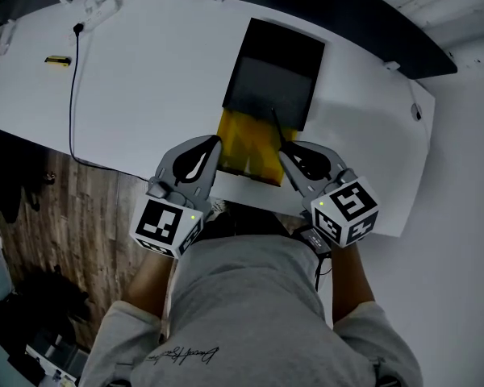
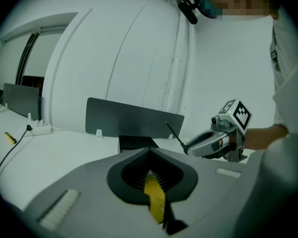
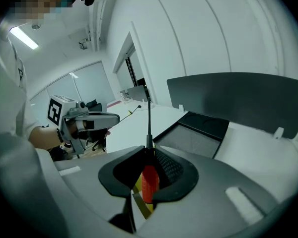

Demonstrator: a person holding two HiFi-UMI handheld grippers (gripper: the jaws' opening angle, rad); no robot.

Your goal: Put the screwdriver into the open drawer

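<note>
**A:** What is hidden or hard to make out?

**B:** In the head view only the thin dark shaft of the screwdriver (image 1: 277, 126) is seen. Its handle is covered by the right gripper (image 1: 283, 147). The near end of the open drawer (image 1: 246, 147) is overlapped by both grippers, and what lies in its yellow inside cannot be told. Whether the shaft's tip touches the black cabinet (image 1: 278, 55) cannot be told either. The hands are concealed under the gripper bodies.

**A:** Is the handle shown anywhere?

**B:** It is shown in the right gripper view. A red handle (image 3: 149, 182) is clamped between the fingers (image 3: 223, 182), which are kept narrowly apart by it. The shaft is seen sticking straight out past the fingertips.

**A:** And the left gripper (image 1: 216, 141)?

**B:** Its fingers (image 2: 79, 182) are brought together at the tips, and nothing is gripped. A yellow strip is seen through the gap behind the tips. It matches the drawer's colour, but what it is cannot be settled.

**A:** How are the grippers posed?

**B:** They are held side by side over the drawer's near end and tilted downward. The tips are angled towards each other and towards the cabinet on the white surface (image 1: 145, 79). The screwdriver is held above the drawer, not laid in it.
</note>
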